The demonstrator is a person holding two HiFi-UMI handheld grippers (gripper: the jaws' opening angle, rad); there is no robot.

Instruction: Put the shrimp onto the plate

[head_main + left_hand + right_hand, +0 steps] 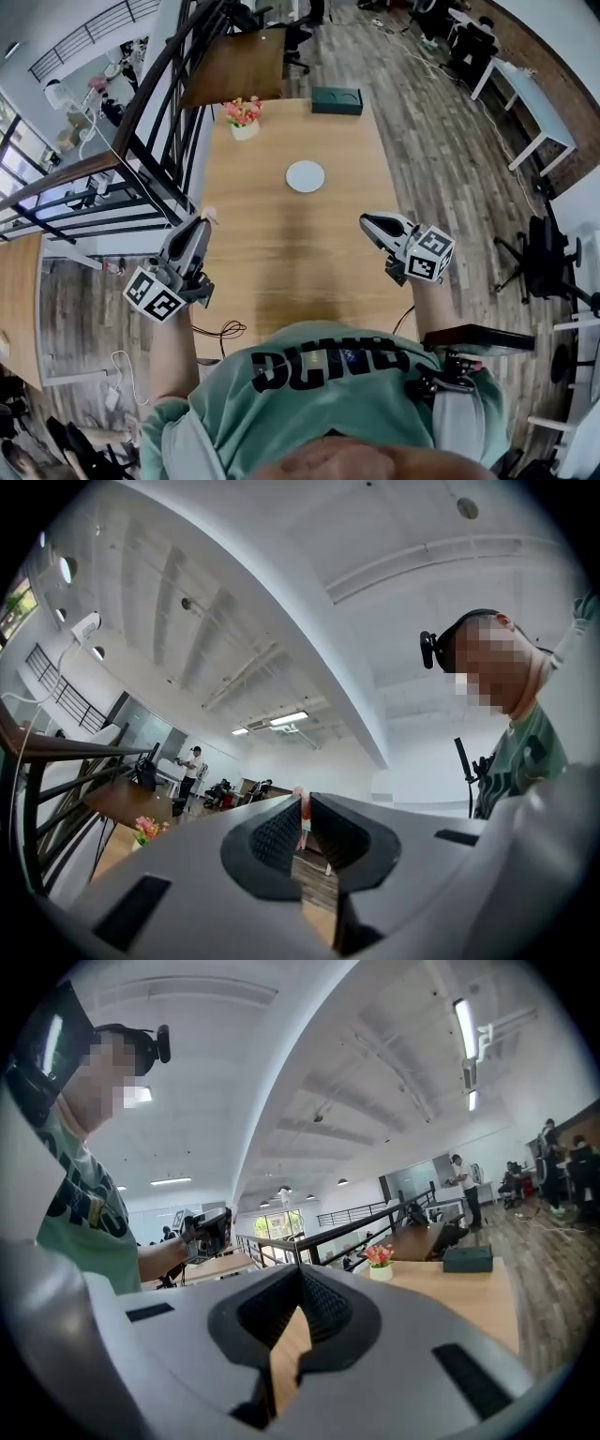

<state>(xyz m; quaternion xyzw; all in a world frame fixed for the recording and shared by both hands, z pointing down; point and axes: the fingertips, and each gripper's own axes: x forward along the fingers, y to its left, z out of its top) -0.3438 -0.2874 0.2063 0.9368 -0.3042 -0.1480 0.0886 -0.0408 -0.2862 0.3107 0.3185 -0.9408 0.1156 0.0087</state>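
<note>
Gripped a thin pink shrimp [303, 816] in the left tongs [203, 223], pads almost together with only the shrimp's thickness between them. Held it at the near left edge of the long light wooden surface [281, 253], well apart from the plate. Found the right tongs [367, 223] fully closed, tips meeting, nothing between them, over the near right part of the surface. Recorded farther out:
- a small round white plate [305, 176] at the middle
- a white pot of pink and orange flowers [244, 118] at far left
- a dark green rectangular box [337, 100] at the far edge

Noted a dark metal railing [141, 141] left of the surface, and a wood-plank floor [450, 159] and black office chair [544, 258] to the right.
</note>
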